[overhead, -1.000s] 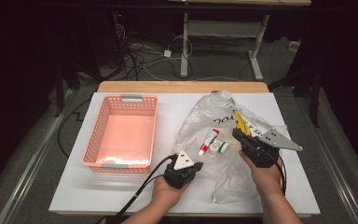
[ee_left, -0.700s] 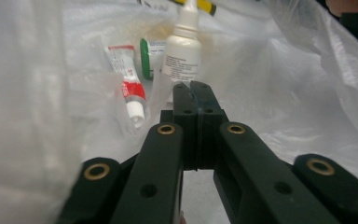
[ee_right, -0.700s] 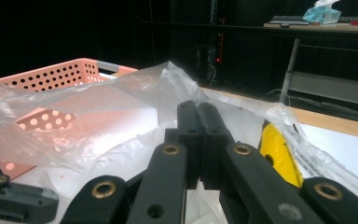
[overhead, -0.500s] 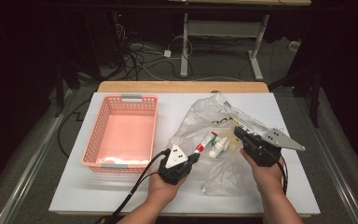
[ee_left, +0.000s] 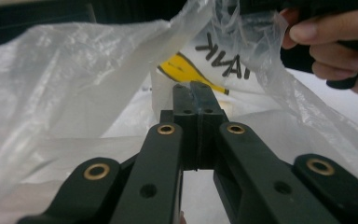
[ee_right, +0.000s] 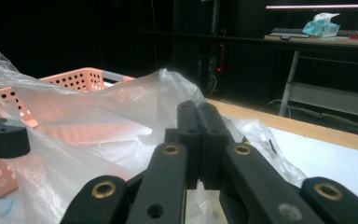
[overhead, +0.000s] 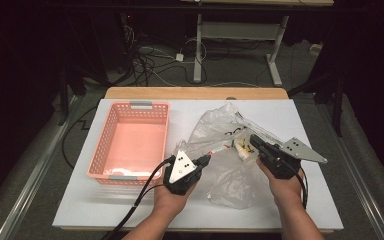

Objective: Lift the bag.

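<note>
— Where's the bag [overhead: 230, 160]?
— On the counter [overhead: 130, 205], right of the basket [overhead: 130, 142]. My left tongs [overhead: 206, 160] and right tongs [overhead: 254, 141] are each clamped on its plastic, holding it up between them.

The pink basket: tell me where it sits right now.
In the high view the pink basket sits on the left half of the white table, just left of the clear plastic bag that both grippers hold.
</note>
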`<state>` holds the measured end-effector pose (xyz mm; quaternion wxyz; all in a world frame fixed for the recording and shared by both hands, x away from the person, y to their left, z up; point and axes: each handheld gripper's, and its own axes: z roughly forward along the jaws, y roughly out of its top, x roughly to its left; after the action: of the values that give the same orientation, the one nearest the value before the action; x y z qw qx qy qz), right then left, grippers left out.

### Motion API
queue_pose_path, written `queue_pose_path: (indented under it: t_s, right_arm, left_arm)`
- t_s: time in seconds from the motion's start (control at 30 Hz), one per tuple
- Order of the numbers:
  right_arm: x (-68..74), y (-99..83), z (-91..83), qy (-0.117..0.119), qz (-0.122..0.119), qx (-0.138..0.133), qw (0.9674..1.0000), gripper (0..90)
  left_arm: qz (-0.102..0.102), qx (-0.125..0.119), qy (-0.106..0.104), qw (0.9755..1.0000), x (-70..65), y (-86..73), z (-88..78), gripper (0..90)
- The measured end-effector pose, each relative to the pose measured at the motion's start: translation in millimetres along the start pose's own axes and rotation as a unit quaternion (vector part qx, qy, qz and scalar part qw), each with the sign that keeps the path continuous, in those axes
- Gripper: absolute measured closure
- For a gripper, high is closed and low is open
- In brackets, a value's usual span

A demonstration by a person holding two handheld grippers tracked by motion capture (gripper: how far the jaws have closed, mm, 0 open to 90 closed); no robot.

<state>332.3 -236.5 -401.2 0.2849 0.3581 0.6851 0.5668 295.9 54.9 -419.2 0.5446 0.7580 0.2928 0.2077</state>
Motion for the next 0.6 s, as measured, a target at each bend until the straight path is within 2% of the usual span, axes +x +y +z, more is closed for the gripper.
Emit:
queue_pose_path:
  t_s: [0.13, 0.33, 0.6]
  right_arm:
    - [0.3, 4.2, 1.1, 0.004, 0.001, -0.012, 0.9999, 90.0]
    - [0.2, 10.2, 5.2, 0.008, 0.005, -0.027, 0.9996, 90.0]
    - [-2.3, 17.8, 7.9, 0.004, 0.005, -0.046, 0.9989, 90.0]
  left_arm:
    - [0.000, -0.017, 0.006, 0.9998, -3.1, 6.4, -3.4, 88.4]
    - [0.007, -0.038, 0.017, 0.9991, 1.2, 17.3, -0.4, 88.4]
    - [0.016, -0.080, 0.032, 0.9961, 10.0, 44.8, 1.8, 88.4]
